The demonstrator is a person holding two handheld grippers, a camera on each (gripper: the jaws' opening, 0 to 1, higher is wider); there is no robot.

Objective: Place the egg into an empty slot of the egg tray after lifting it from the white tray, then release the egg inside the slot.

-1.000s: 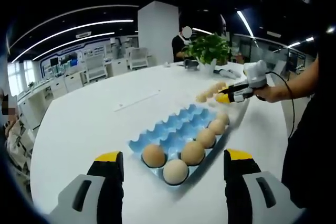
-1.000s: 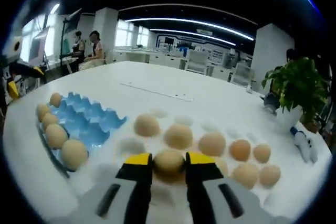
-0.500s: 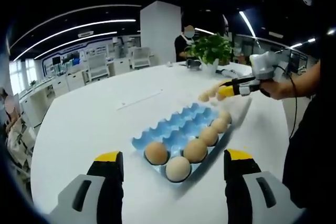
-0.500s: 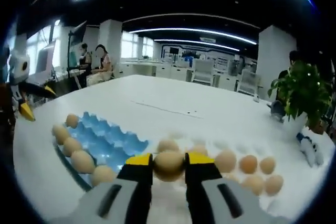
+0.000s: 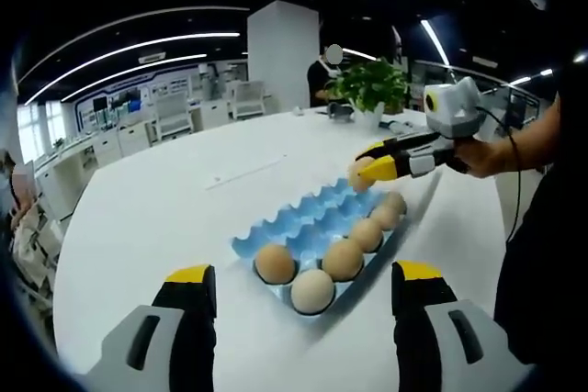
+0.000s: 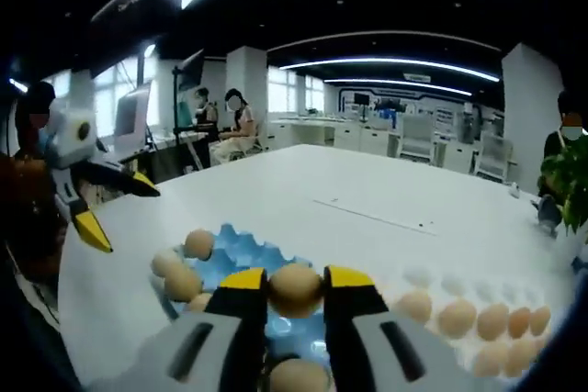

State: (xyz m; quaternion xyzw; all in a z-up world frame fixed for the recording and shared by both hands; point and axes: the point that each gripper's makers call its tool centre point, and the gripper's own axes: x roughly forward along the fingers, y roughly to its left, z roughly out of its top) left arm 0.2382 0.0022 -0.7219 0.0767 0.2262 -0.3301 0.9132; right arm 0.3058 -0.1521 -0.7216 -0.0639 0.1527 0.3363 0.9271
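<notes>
Through the left gripper view, my left gripper (image 5: 294, 296) hangs spread and empty before the blue egg tray (image 5: 303, 227) on the white tabletop (image 5: 156, 218); the right gripper (image 5: 378, 165) holds the egg (image 5: 360, 173) above the tray's far end. Over in the right gripper view, my right gripper (image 6: 295, 293) pinches the egg (image 6: 294, 288) between its yellow pads, long axis roughly across the jaws, above the egg tray (image 6: 241, 263); the white tray (image 6: 464, 314) lies to the right.

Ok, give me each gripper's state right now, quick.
Left gripper: open, holding nothing.
Right gripper: closed on a round tan egg, above the blue moulded egg tray.
</notes>
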